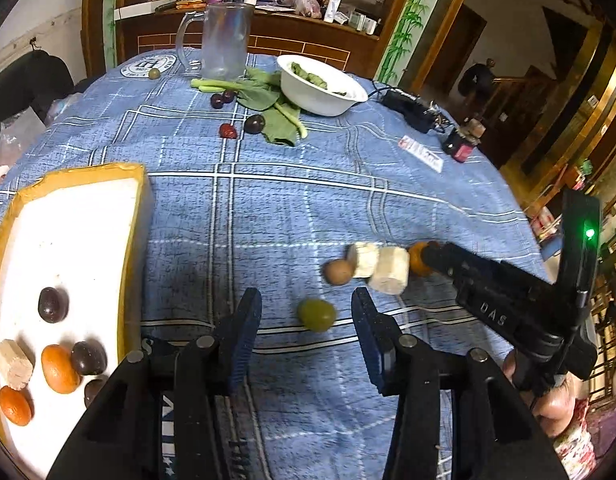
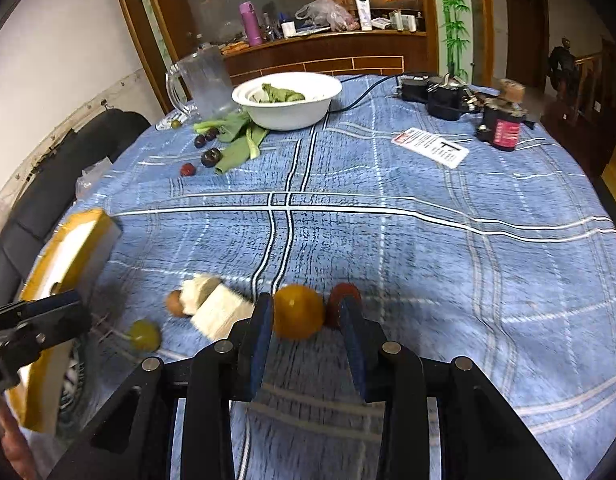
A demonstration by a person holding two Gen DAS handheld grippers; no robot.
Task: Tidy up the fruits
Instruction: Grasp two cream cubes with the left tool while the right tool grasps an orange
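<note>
The left hand-held gripper point(image 1: 306, 312) hangs open around a round green grape point(image 1: 317, 314) on the blue plaid cloth-covered surface point(image 1: 300, 208), pads clear of it. The right hand-held gripper point(image 2: 306, 320) stands open, a small orange citrus fruit point(image 2: 298, 317) between its pads. A yellow-rimmed white foam tray point(image 1: 142, 200) holds sorted fruit at left.

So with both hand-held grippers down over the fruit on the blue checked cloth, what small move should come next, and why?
Probably close the left hand-held gripper on the round green grape. The grape lies on the cloth between the open pads, apparently untouched, and the yellow-rimmed white tray that already holds fruit sits just to the left. The right hand-held gripper similarly frames the small orange citrus fruit.
</note>
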